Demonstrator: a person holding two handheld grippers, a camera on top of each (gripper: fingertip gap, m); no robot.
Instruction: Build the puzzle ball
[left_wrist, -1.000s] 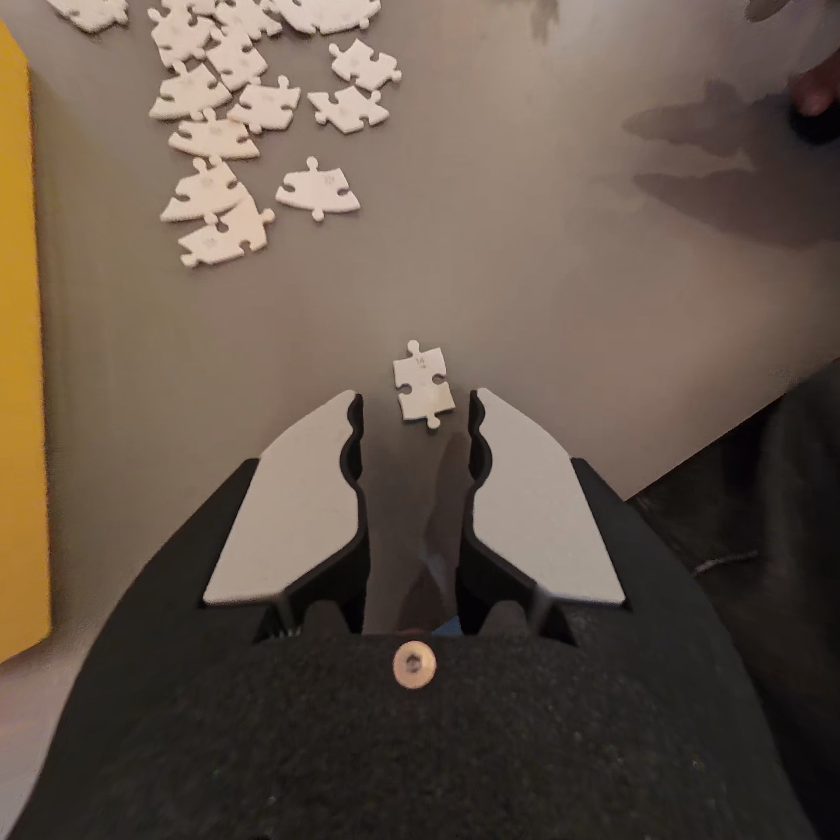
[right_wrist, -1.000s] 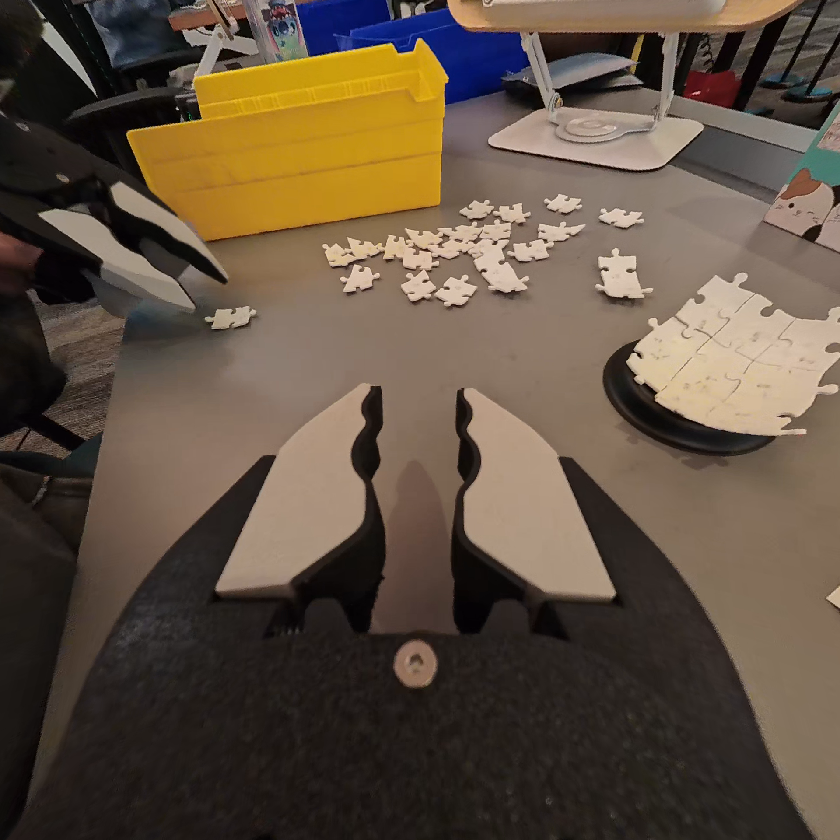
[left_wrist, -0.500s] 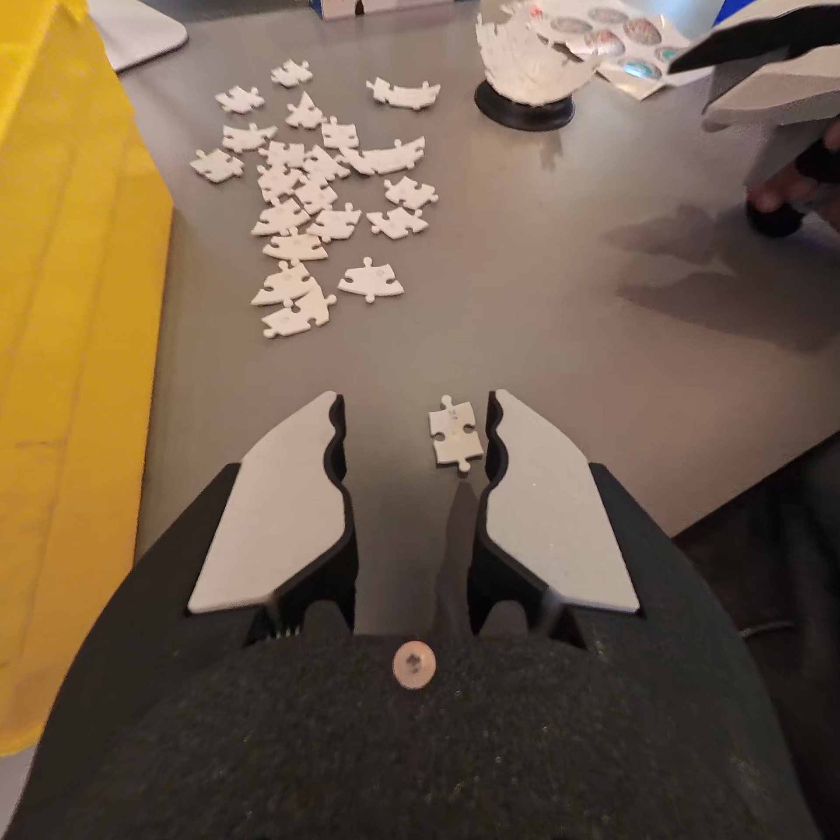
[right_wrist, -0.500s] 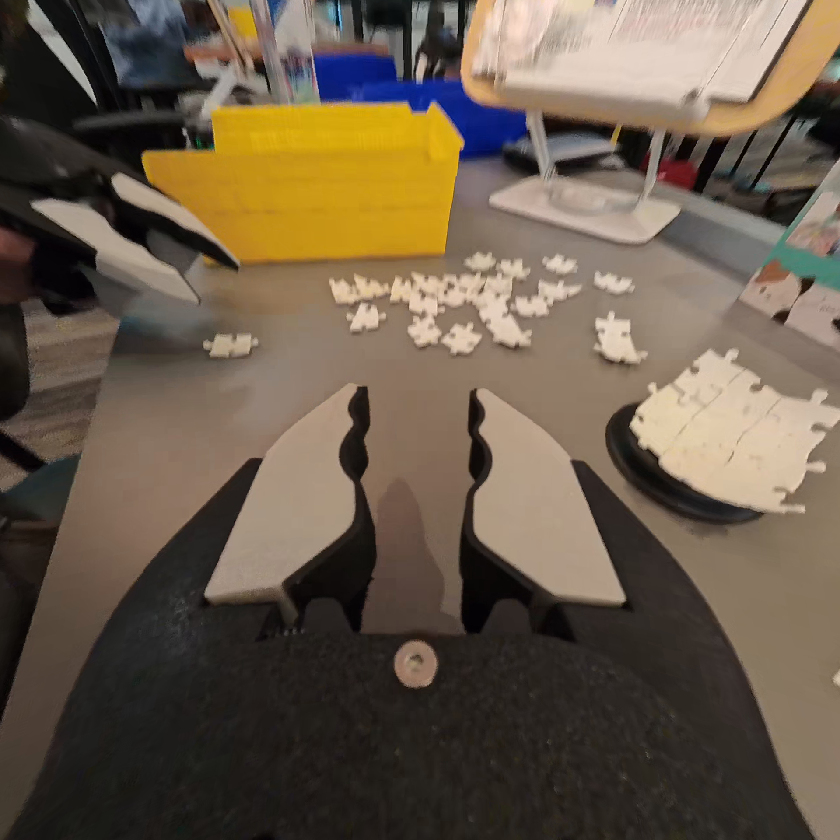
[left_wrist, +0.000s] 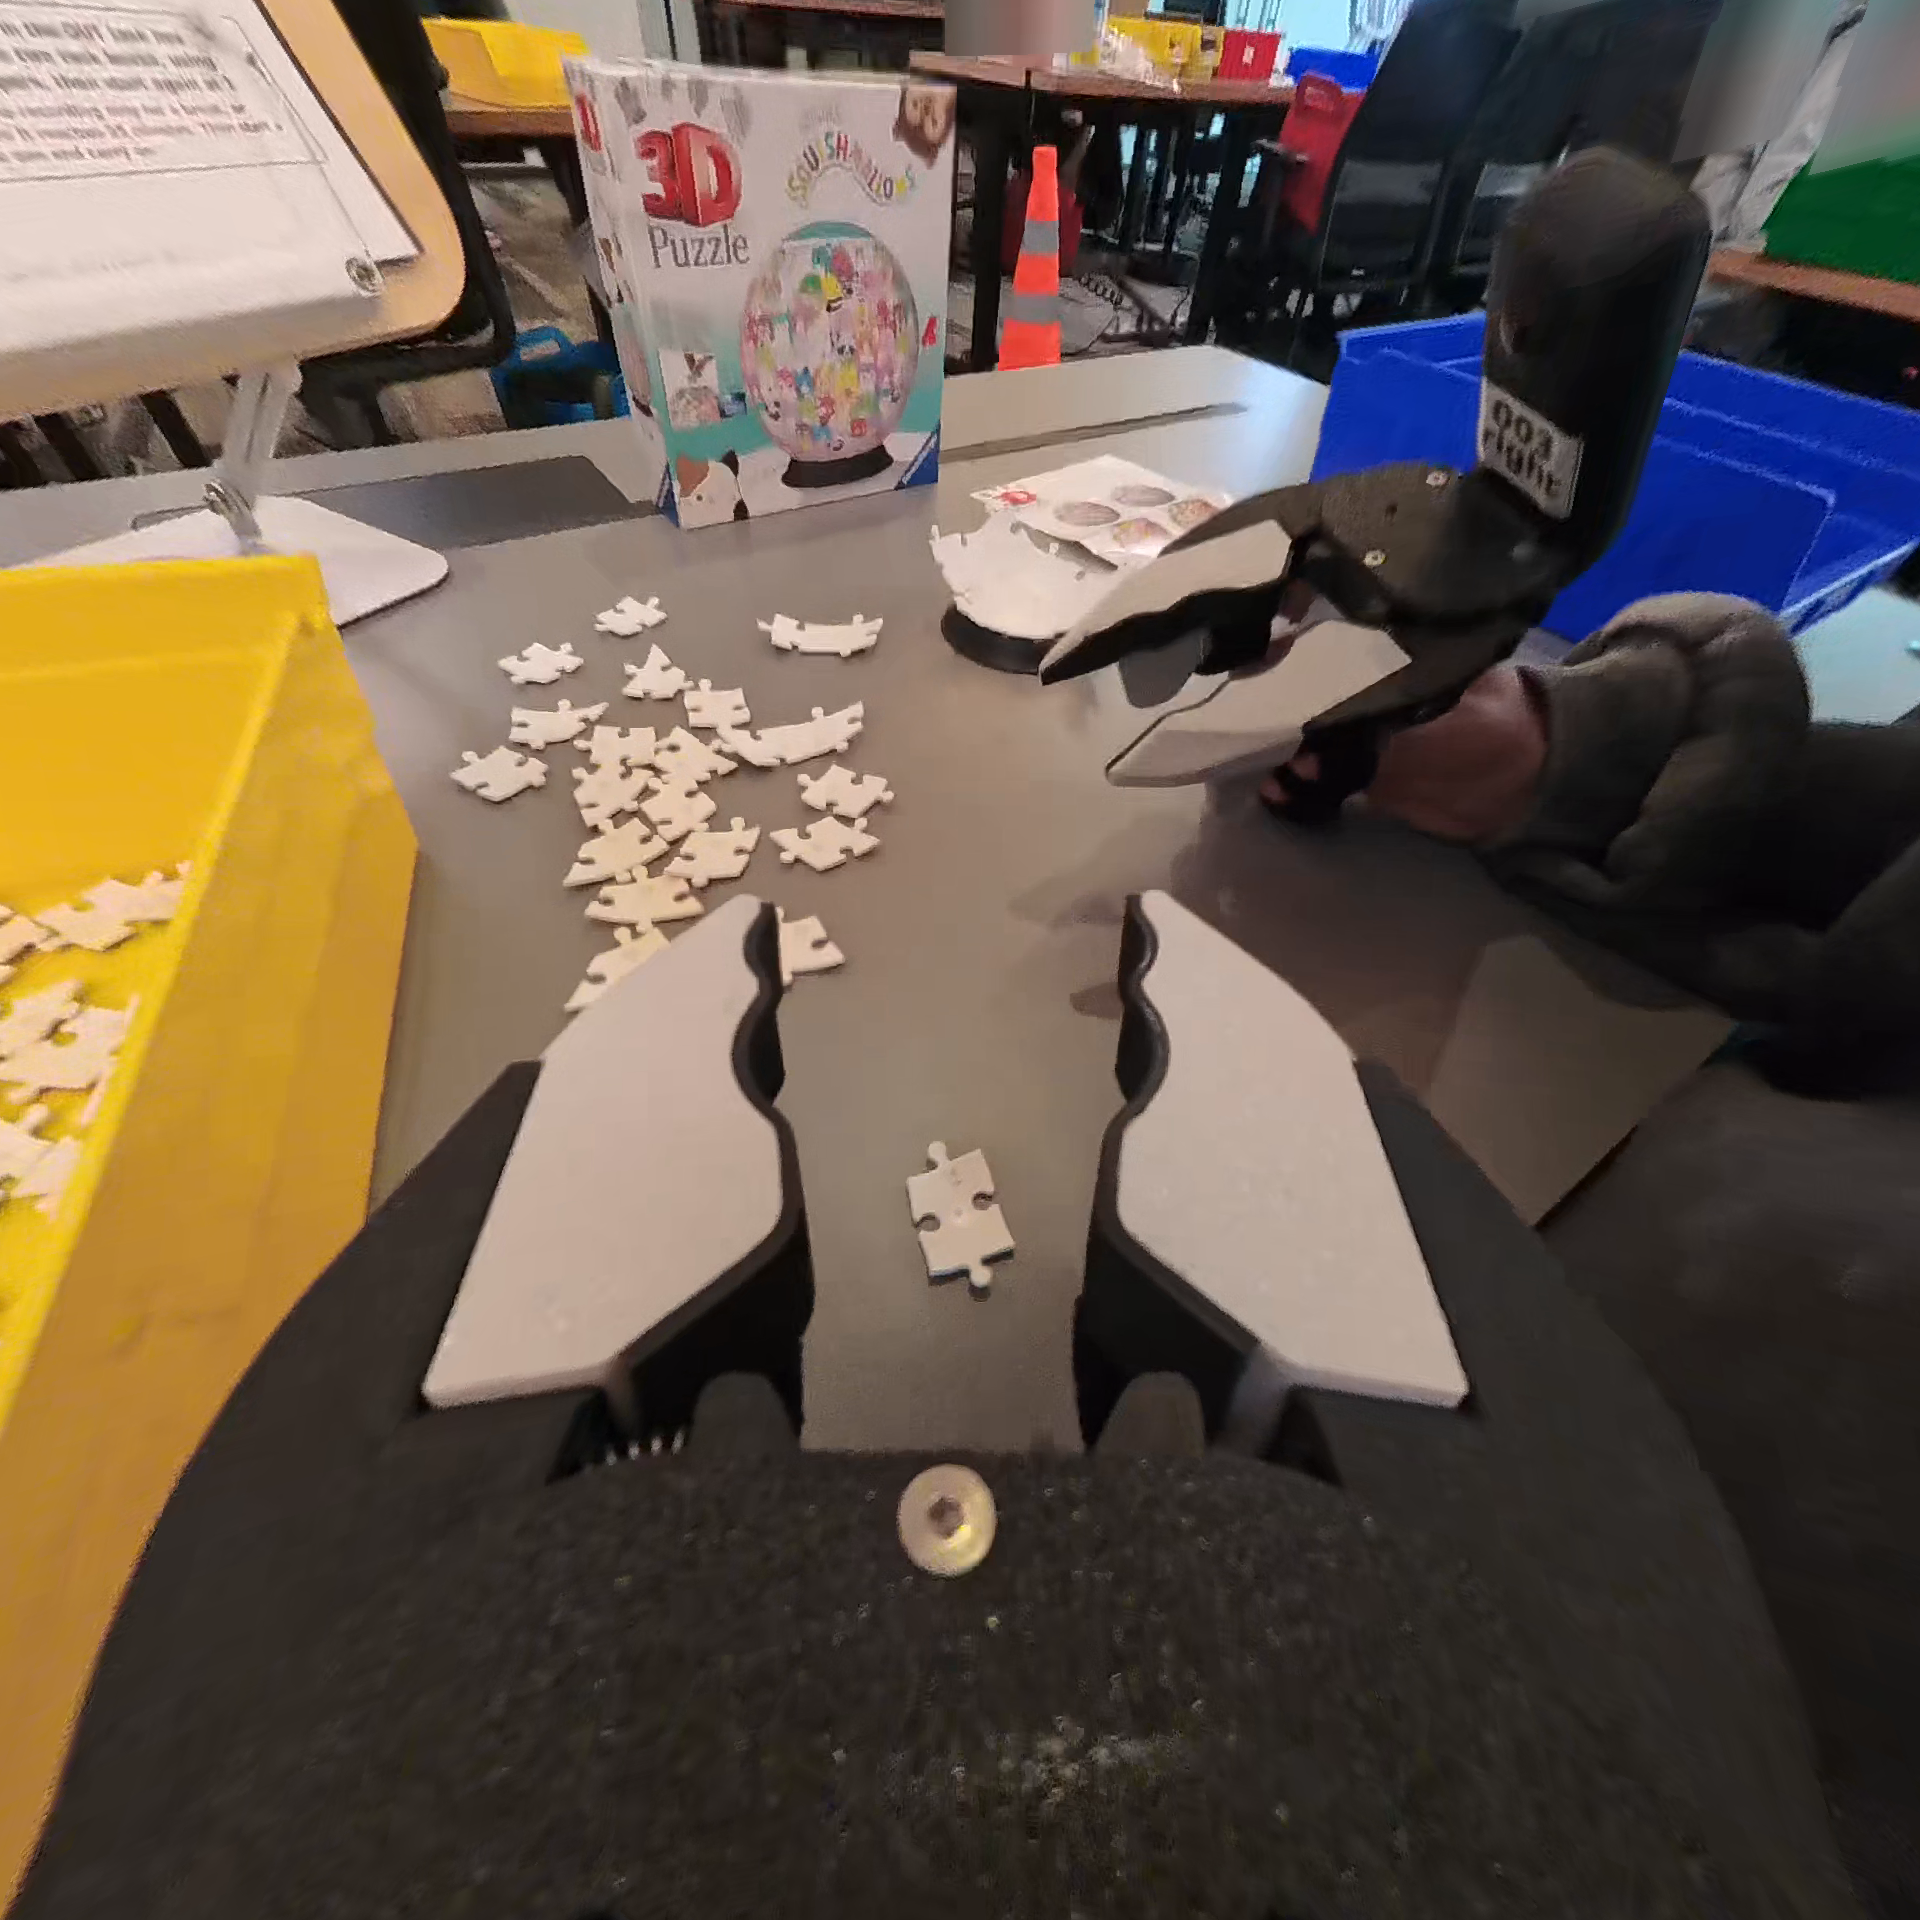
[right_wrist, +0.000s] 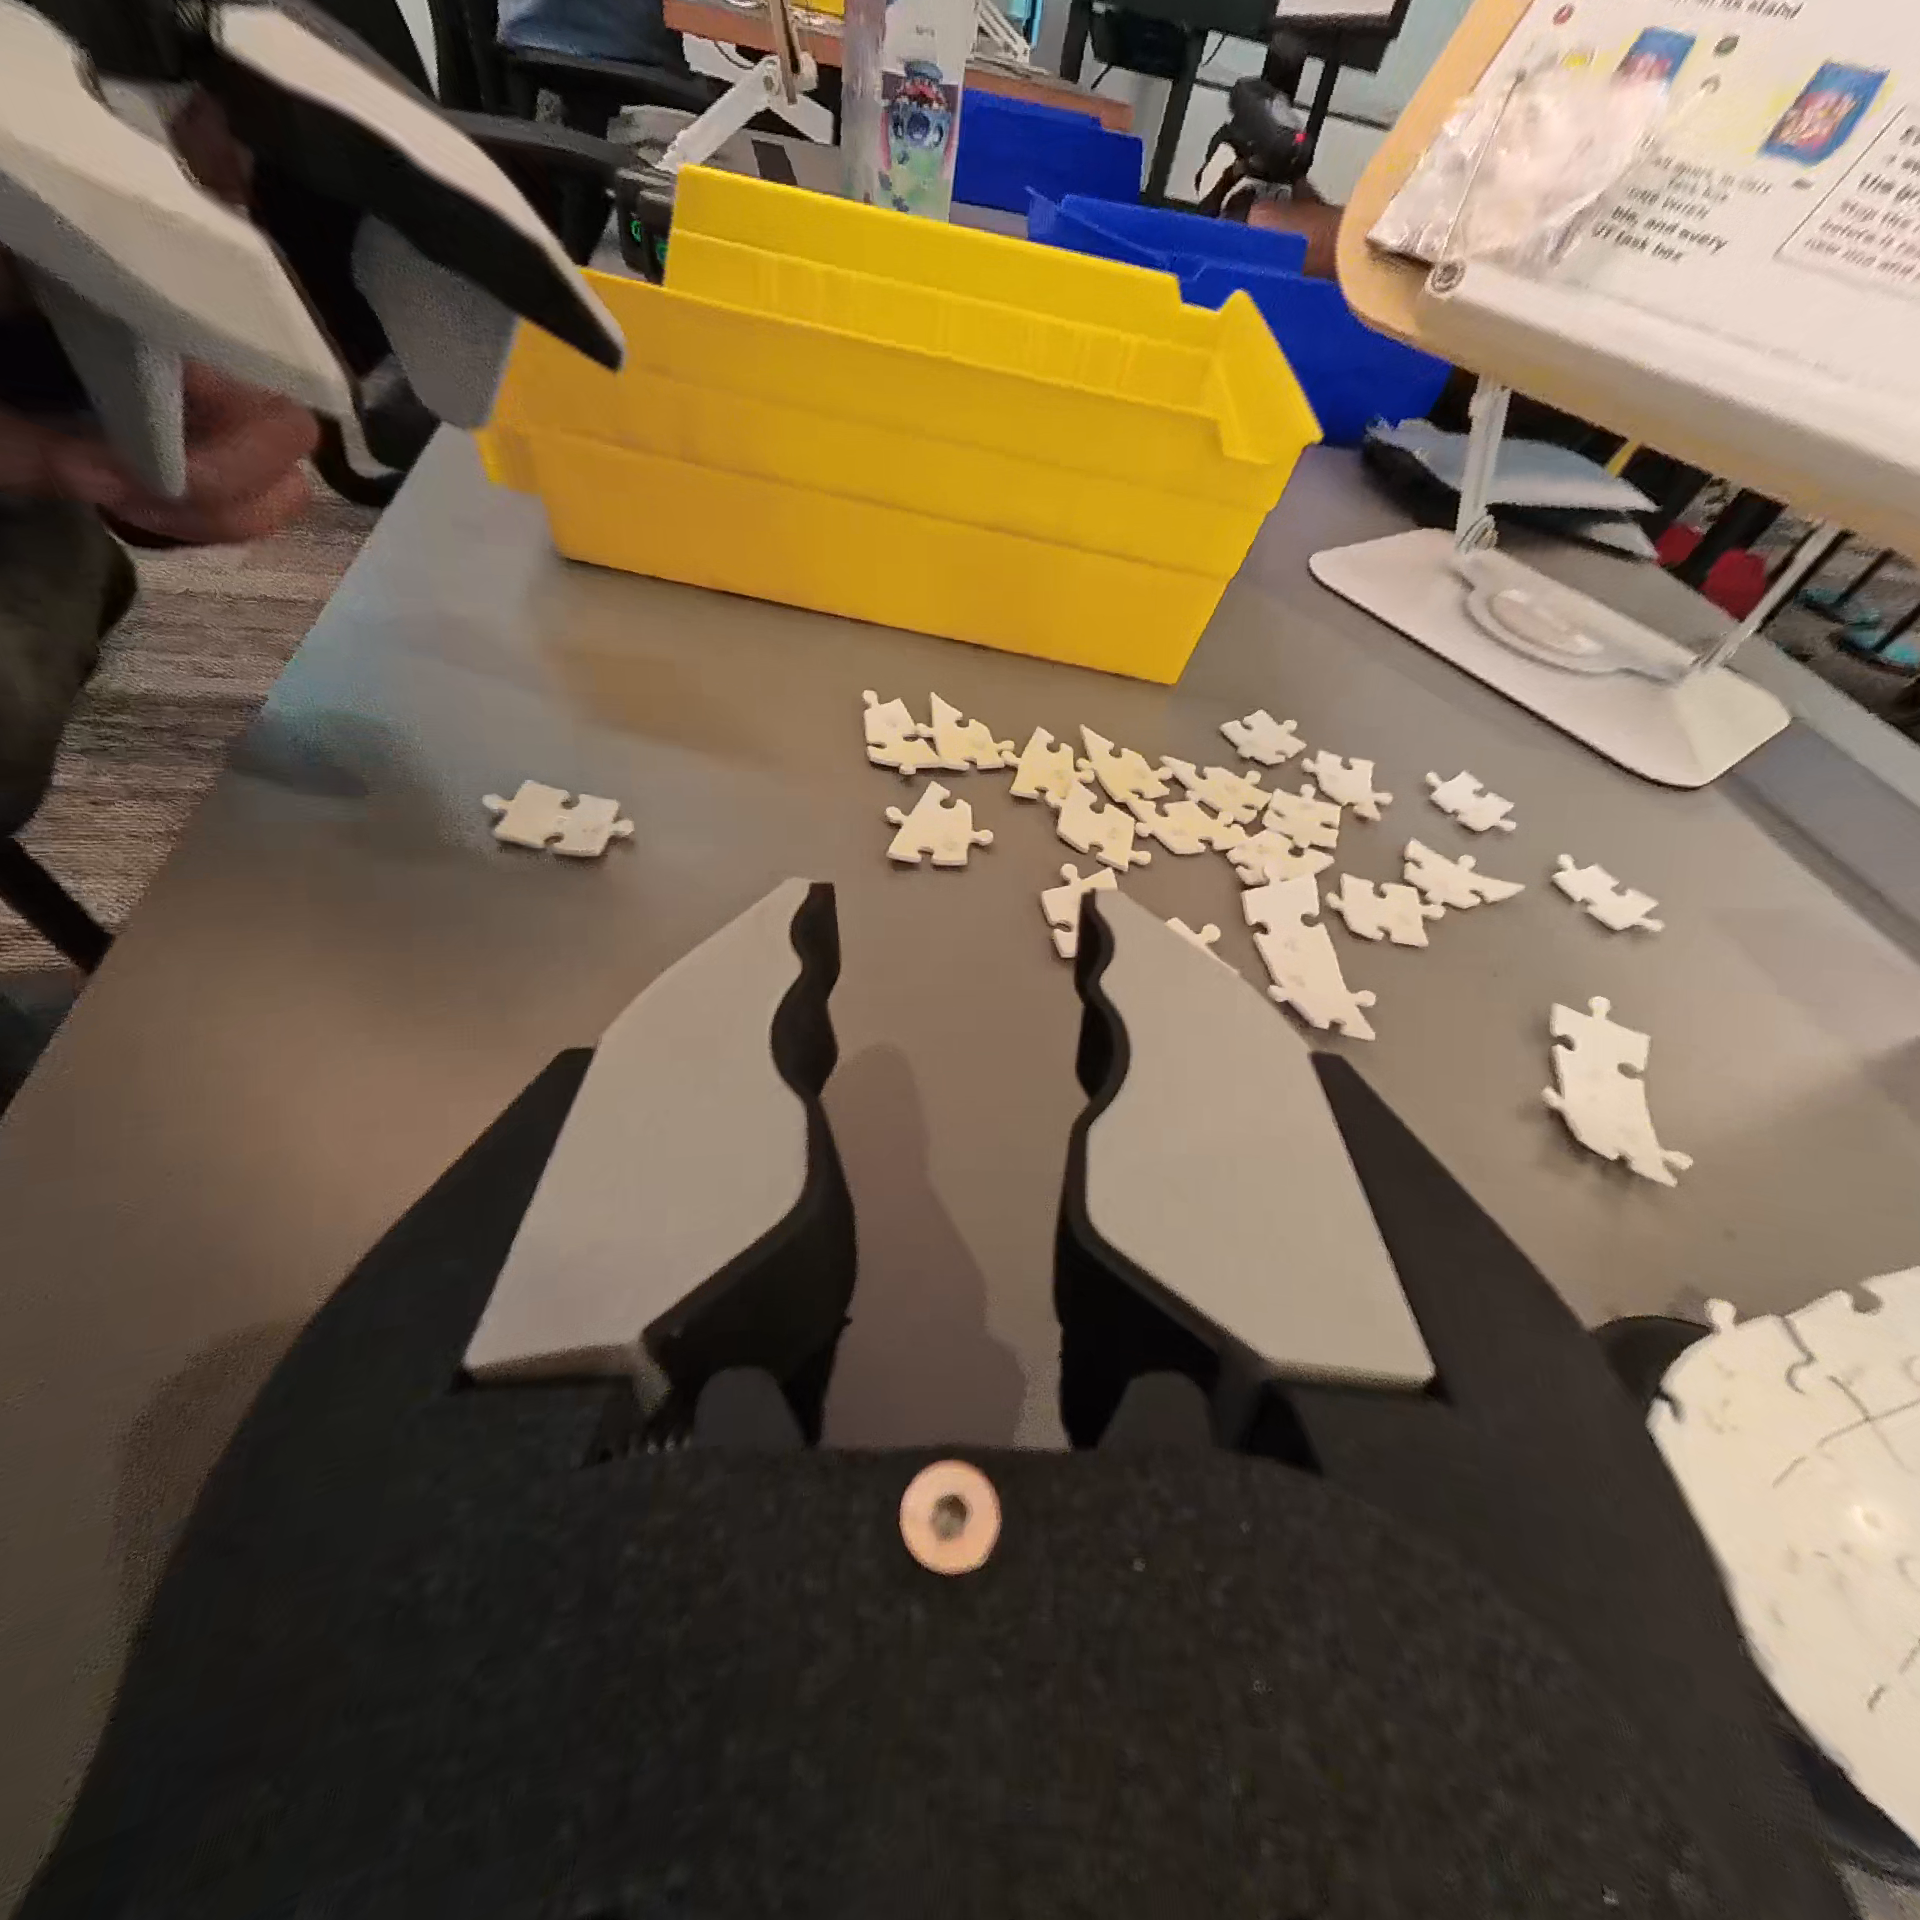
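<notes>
Joined pair of pieces (left_wrist: 961, 1216) lies on table (left_wrist: 997, 831) near its front edge, betw. the fingers of left hand-held gripper (left_wrist: 948, 940), touching neither. Loose pieces (left_wrist: 686, 790) scattered behind it, w/ bin (left_wrist: 239, 1039) to their left holding more pieces. Part-built ball (left_wrist: 1013, 587) sits on stand (left_wrist: 987, 649) farther back right; puzzle box (left_wrist: 769, 301) upright behind that.
</notes>
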